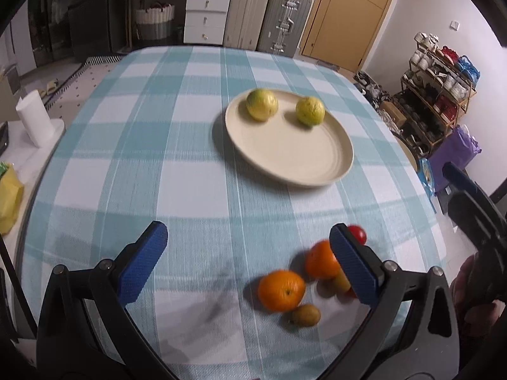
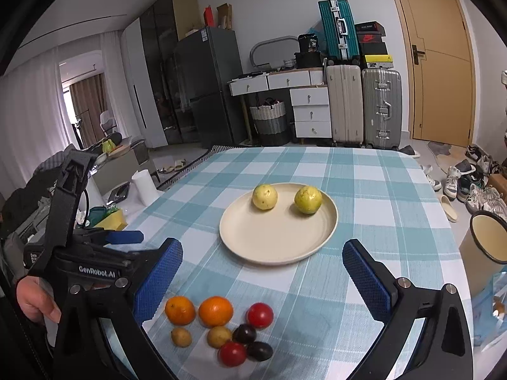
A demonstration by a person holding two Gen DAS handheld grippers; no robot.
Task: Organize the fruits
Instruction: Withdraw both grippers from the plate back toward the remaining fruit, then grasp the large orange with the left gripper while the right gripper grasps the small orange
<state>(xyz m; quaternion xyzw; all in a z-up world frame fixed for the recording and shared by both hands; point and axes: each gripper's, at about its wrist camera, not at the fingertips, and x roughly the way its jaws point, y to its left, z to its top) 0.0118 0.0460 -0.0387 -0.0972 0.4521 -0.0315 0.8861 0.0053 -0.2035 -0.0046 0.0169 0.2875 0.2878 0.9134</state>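
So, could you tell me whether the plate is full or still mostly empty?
Mostly empty: the plate holds only two yellow-green fruits near its far rim; the rest is bare.

Room, white-walled — tan wooden door (image 2: 439, 57) at right; beige suitcase (image 2: 344, 104) and silver suitcase (image 2: 381, 107) beside white drawer unit (image 2: 310, 112); teal suitcase (image 2: 338, 28) stacked above. Dark refrigerator (image 2: 209, 85), woven basket (image 2: 269, 120), sheer curtains (image 2: 28, 114) — shoes (image 2: 469, 183) on pale floor.
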